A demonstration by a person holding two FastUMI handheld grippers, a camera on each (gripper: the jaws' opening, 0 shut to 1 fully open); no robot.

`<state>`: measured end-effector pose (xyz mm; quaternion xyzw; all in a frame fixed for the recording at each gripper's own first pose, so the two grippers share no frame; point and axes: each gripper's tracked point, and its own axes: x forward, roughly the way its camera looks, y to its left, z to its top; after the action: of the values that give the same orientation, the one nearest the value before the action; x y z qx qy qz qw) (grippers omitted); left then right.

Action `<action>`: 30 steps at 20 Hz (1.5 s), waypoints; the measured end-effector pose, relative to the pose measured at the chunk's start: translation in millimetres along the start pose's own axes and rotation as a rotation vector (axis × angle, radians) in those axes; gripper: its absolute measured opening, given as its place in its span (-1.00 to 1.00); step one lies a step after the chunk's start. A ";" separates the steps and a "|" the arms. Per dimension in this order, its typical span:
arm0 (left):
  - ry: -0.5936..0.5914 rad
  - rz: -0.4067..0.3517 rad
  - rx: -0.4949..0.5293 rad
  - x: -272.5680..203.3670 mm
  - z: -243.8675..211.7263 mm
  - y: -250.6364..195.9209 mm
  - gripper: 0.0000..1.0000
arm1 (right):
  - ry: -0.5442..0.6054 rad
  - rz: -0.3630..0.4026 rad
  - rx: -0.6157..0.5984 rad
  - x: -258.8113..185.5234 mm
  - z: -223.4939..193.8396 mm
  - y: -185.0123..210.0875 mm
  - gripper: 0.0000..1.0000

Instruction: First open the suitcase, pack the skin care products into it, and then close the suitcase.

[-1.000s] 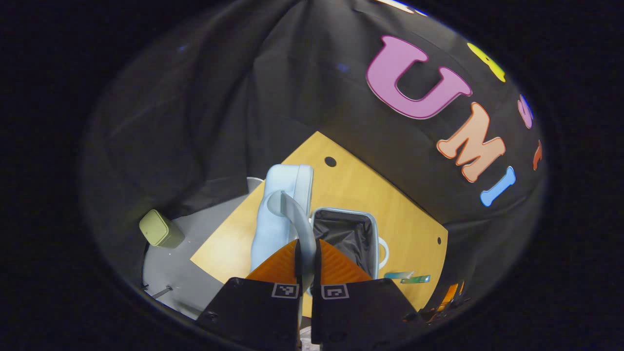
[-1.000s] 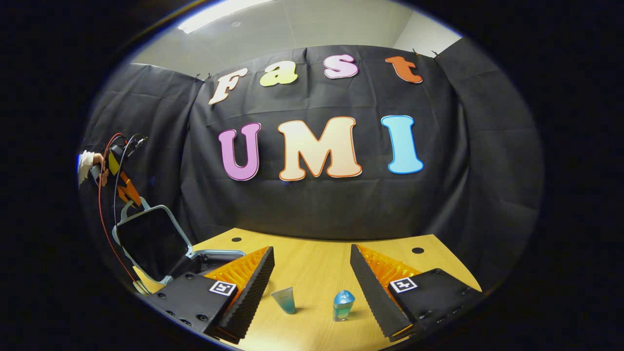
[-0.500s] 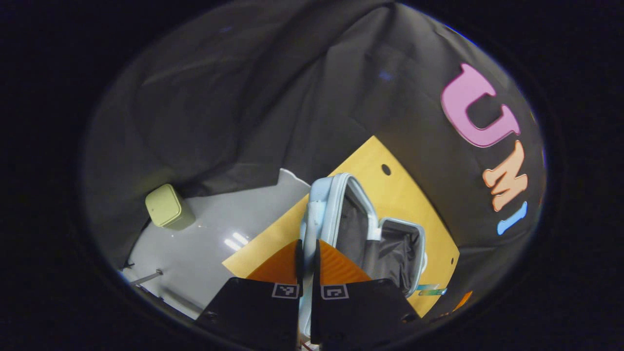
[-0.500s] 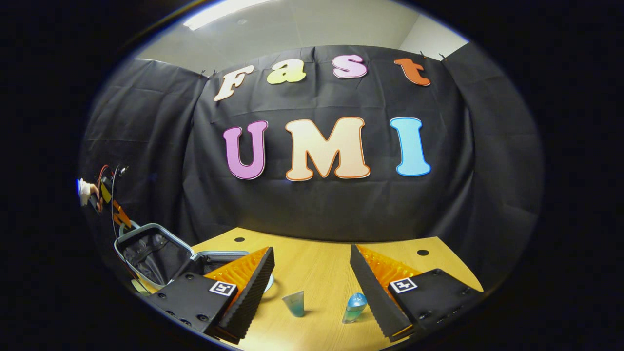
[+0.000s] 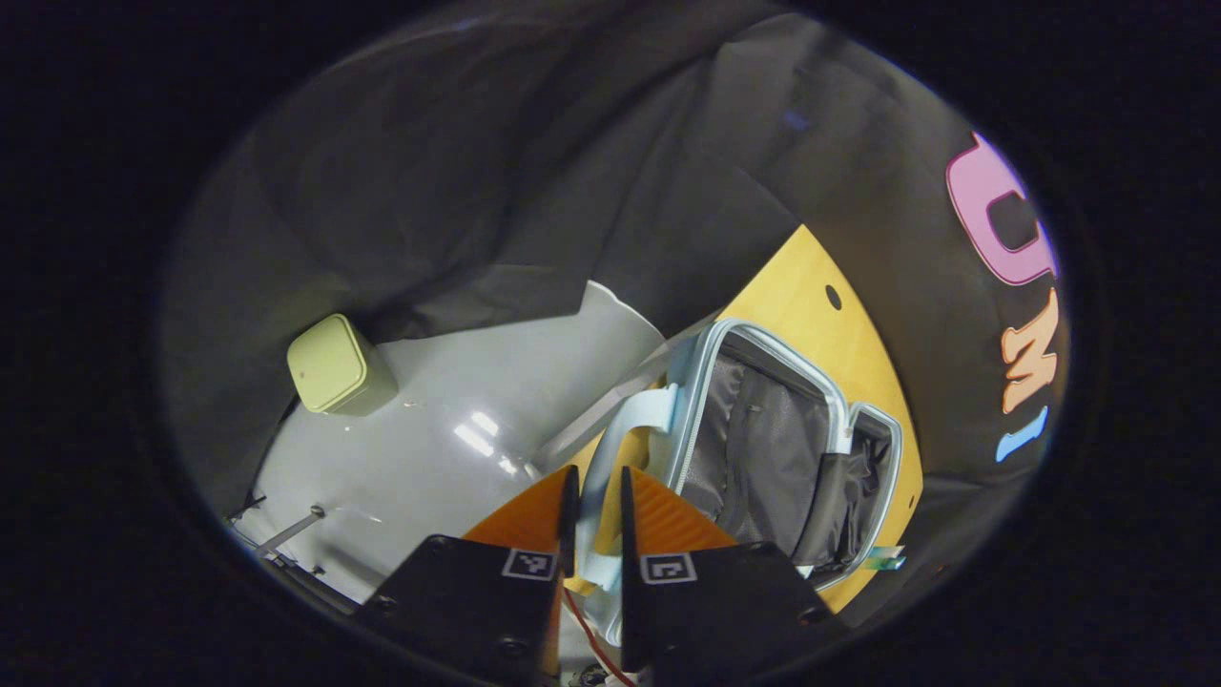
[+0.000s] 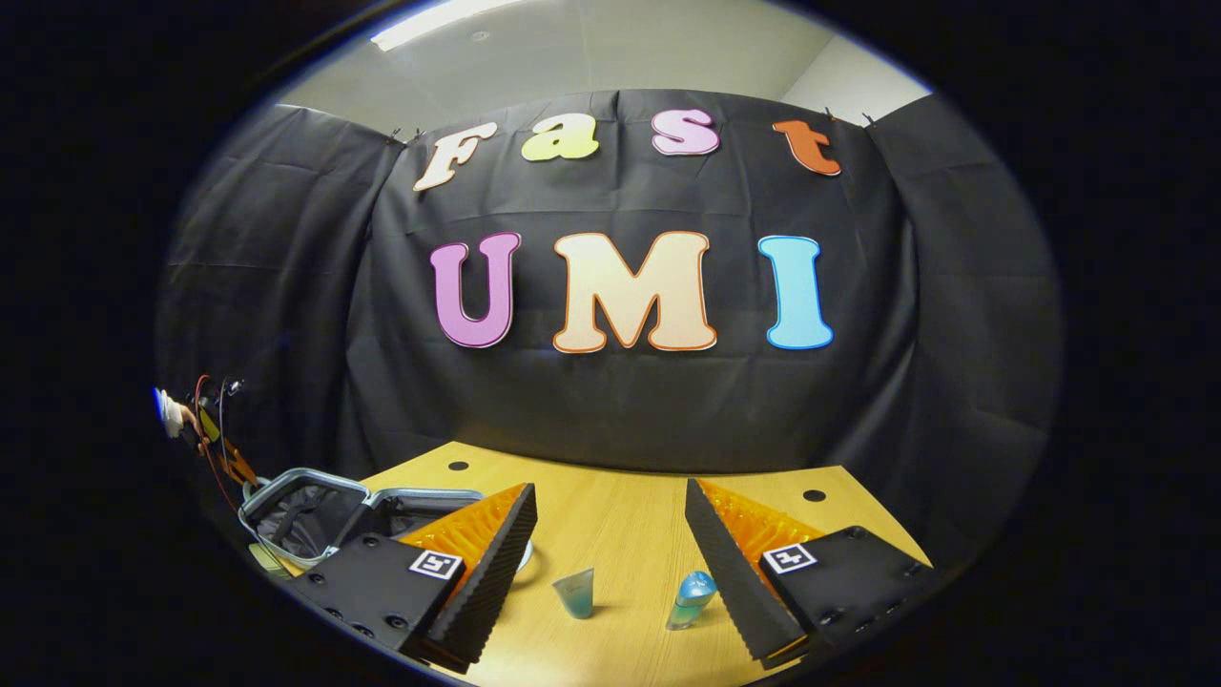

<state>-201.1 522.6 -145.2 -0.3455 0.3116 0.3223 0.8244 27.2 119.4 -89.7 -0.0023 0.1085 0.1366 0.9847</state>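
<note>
My left tool (image 5: 593,496) is clenched on the suitcase lid's handle (image 5: 610,456); I lay it flat gently. Right tool (image 6: 610,534) is released over the bottles (image 6: 691,601).

The left gripper view looks steeply down, close over the open pale-blue hard-shell suitcase (image 5: 763,429); the right gripper view faces it (image 6: 315,510) level, from farther off.

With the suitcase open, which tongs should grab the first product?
Right. The right tongs are open, with the tube and bottle between the fingers. The left tongs grip the suitcase handle.
</note>
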 end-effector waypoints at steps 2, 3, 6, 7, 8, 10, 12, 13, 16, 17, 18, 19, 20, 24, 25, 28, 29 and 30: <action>-0.019 -0.022 -0.001 -8.4 1.8 -9.6 -0.61 | 0.001 -0.008 0.003 -0.7 -1.8 -2.5 0.96; -0.049 -0.015 0.028 -15.4 5.1 -13.7 -0.07 | 0.003 -0.012 0.001 -1.1 -2.6 -4.1 0.96; -0.156 0.033 0.185 -42.8 17.8 -33.9 0.94 | 0.010 -0.019 0.002 -0.2 -6.1 -11.5 0.96; -0.191 0.032 0.251 -53.8 17.8 -50.1 0.94 | 0.010 -0.022 0.003 -0.5 -6.0 -14.6 0.96; -0.237 0.026 0.316 -64.2 18.0 -71.4 0.95 | 0.011 -0.024 0.001 -0.4 -6.4 -18.7 0.96; -0.325 -0.021 0.442 -86.6 12.5 -124.4 0.93 | 0.019 -0.026 0.000 0.4 -10.9 -26.2 0.96; -0.400 -0.095 0.560 -114.1 -0.9 -184.1 0.94 | 0.030 -0.021 0.003 1.1 -15.6 -33.5 0.96; -0.427 -0.141 0.609 -124.0 -13.3 -218.0 0.94 | 0.037 -0.018 0.005 2.0 -19.4 -37.8 0.96; -0.485 -0.296 0.736 -135.8 -69.1 -313.1 0.92 | 0.062 -0.001 0.021 6.4 -34.1 -48.6 0.96; -0.504 -0.347 0.769 -136.1 -89.1 -344.1 0.92 | 0.074 0.006 0.026 9.2 -42.9 -51.1 0.96; -0.514 -0.392 0.798 -129.8 -110.2 -369.0 0.93 | 0.092 0.017 0.030 11.6 -53.0 -53.3 0.96; -0.523 -0.423 0.830 -123.9 -132.4 -393.9 0.92 | 0.112 0.031 0.036 14.7 -63.3 -53.8 0.96; -0.518 -0.433 0.858 -115.1 -153.1 -409.9 0.92 | 0.123 0.045 0.042 17.0 -70.8 -54.5 0.96; -0.500 -0.539 0.879 -78.1 -238.8 -479.2 0.92 | 0.145 0.074 0.059 31.6 -101.8 -65.6 0.97; -0.483 -0.579 0.861 -68.5 -261.0 -496.6 0.92 | 0.150 0.079 0.061 36.4 -110.9 -68.7 0.97; -0.478 -0.636 0.868 -33.3 -306.4 -530.0 0.92 | 0.172 0.095 0.066 49.5 -141.8 -78.2 0.97; -0.478 -0.633 0.874 -20.9 -317.1 -537.1 0.92 | 0.182 0.102 0.069 55.3 -151.3 -80.6 0.97; -0.471 -0.628 0.874 -7.5 -328.0 -542.0 0.92 | 0.188 0.111 0.074 59.8 -160.1 -81.1 0.97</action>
<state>103.6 -32.6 -125.8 0.0314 0.1070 -0.0276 0.9934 71.1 51.9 -260.9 0.0274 0.2052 0.1858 0.9605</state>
